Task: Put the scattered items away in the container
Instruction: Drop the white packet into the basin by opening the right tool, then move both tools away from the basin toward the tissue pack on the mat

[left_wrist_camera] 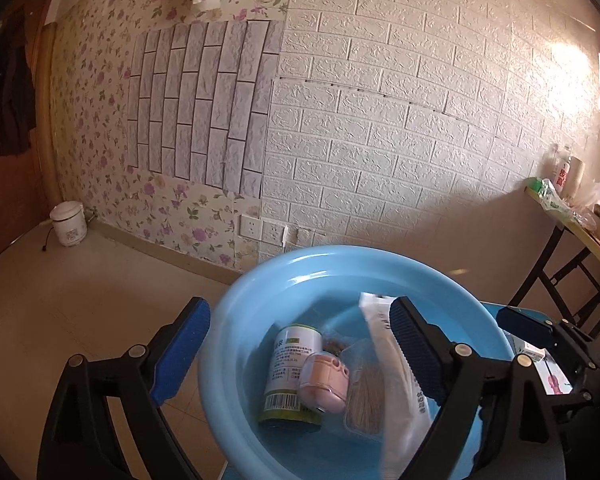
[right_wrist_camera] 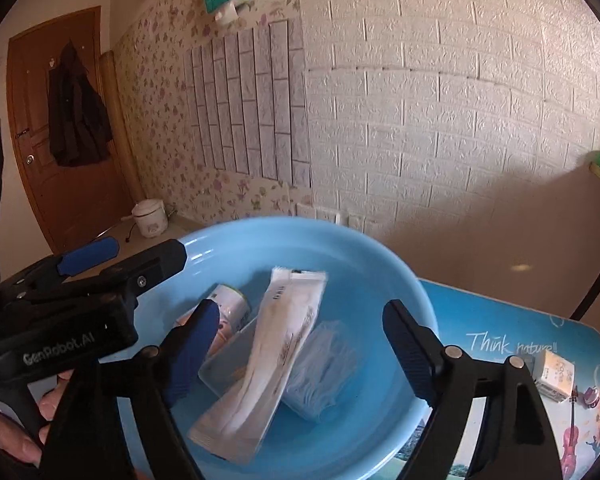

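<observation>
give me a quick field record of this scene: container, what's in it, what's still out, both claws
container: round light blue plastic basin on the printed blue tabletop
inside: long white sealed packet, green-labelled white can, pink rounded case, clear plastic tray, white fluffy pad
still out: small white and yellow box on the tabletop
left claw: open, holding nothing
right claw: open, packet lies loose below it

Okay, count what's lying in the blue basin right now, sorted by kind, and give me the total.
Inside the blue basin:
Green-labelled can: 1
Pink case: 1
Clear plastic box: 1
Long white packet: 1
White bundle of threads: 1
Total: 5
Outside it, a small carton lies on the table.
</observation>
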Demonstrator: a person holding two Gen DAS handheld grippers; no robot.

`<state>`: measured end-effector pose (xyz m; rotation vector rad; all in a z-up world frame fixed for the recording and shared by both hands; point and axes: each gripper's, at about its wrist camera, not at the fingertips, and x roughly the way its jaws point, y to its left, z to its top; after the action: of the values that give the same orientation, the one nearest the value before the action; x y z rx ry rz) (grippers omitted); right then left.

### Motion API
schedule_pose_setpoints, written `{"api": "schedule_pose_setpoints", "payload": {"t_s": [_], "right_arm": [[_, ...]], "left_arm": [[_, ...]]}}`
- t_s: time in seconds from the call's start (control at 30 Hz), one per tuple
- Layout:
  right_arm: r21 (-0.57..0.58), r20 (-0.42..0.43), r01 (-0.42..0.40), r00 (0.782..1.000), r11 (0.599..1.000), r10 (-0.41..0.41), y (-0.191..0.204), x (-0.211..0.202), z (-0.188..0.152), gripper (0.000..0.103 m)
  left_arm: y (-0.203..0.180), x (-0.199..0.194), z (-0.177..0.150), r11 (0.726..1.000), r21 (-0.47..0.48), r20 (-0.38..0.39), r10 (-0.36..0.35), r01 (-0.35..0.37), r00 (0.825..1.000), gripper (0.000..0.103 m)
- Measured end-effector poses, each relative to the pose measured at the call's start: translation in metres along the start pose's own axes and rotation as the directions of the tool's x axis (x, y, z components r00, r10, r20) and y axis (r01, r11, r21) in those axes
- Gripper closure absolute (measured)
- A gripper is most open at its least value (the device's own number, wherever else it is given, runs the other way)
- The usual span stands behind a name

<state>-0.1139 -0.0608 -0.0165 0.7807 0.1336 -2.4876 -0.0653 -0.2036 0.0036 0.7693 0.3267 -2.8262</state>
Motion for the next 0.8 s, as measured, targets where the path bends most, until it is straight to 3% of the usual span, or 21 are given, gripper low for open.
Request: {"api": "schedule_pose_setpoints", "payload": {"t_s": [0.4,0.8], "right_arm": [[0.109,0.019,0.051,0.998,0.993,-0.054,-0.033,-0.035,-0.008,0.018],[0.184,0.081,0.116,0.988,0.976,-0.133,-0.061,-0.104,-0.016,0.018]], "left_arm": [[-0.012,-0.023,-0.001,1.000,-0.013,0.025,-0.020,0.020,0.999,0.011],[-0.046,-0.058,-0.007,0.998,-0.005,0.038,-0.058,0.058,0.998,0.010]]}}
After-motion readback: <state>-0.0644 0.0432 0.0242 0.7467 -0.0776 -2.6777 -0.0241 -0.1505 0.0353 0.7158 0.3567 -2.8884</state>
